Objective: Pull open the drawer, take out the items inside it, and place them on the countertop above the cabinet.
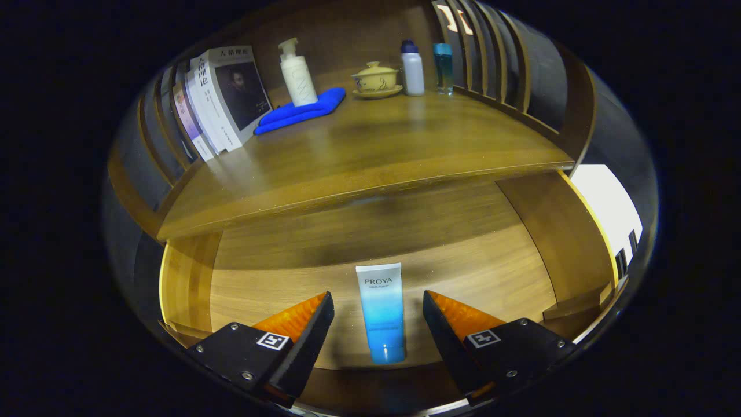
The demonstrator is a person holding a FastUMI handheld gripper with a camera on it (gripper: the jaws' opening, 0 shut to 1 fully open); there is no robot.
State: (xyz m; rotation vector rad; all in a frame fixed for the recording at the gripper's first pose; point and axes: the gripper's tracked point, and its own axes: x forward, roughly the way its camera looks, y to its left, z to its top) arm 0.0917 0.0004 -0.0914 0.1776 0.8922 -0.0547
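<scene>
From the gripper view I see the open wooden drawer (243,289), its rear part hidden under the brown wooden worktop (370,156). One blue-and-white plastic tube (381,313) lies flat on the drawer floor, cap nearest me. My gripper (378,307) hangs tilted down over the drawer, fingers apart on either side of the tube, not touching it. Beyond the tube, on the worktop: a few leaning books (223,98), one white pump bottle (297,74) on one folded blue cloth (301,111), one yellow lidded cup (376,80), two small bottles (427,68).
</scene>
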